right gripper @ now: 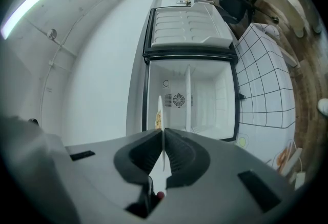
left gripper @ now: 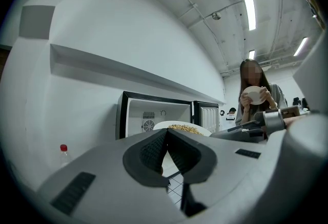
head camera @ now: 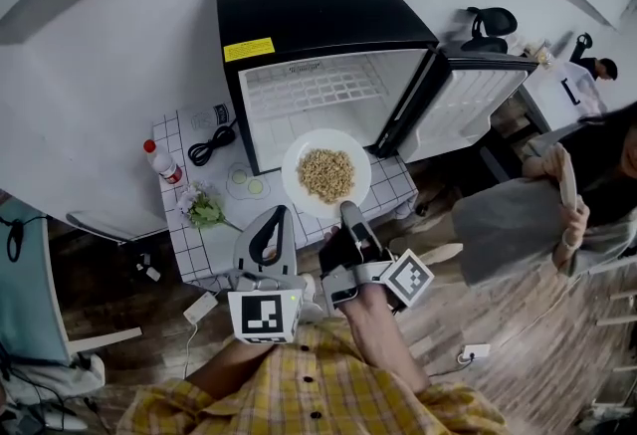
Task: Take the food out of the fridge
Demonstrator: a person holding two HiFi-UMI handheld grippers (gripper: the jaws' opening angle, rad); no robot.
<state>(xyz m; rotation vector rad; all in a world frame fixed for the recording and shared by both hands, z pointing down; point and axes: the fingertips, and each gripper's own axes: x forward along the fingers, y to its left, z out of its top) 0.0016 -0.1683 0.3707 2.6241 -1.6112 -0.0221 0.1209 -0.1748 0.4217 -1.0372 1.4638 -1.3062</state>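
A white plate (head camera: 326,174) heaped with pale brown food hangs just in front of the open black fridge (head camera: 299,20), above the tiled table (head camera: 194,244). My right gripper (head camera: 350,214) is shut on the plate's near rim. In the right gripper view the plate (right gripper: 160,115) shows edge-on, pinched between the pads of that gripper (right gripper: 163,133), with the bare white fridge interior (right gripper: 205,95) behind it. My left gripper (head camera: 274,219) stays beside the plate to its left, shut with nothing in it. Its own view shows the closed gripper (left gripper: 166,131) below the plate (left gripper: 182,126).
The fridge door (head camera: 468,105) stands open to the right. On the table lie a red-capped bottle (head camera: 159,160), a black cable (head camera: 209,142), a small bunch of flowers (head camera: 202,208) and two round coasters (head camera: 247,181). A person (head camera: 557,204) stands at the right holding a bowl.
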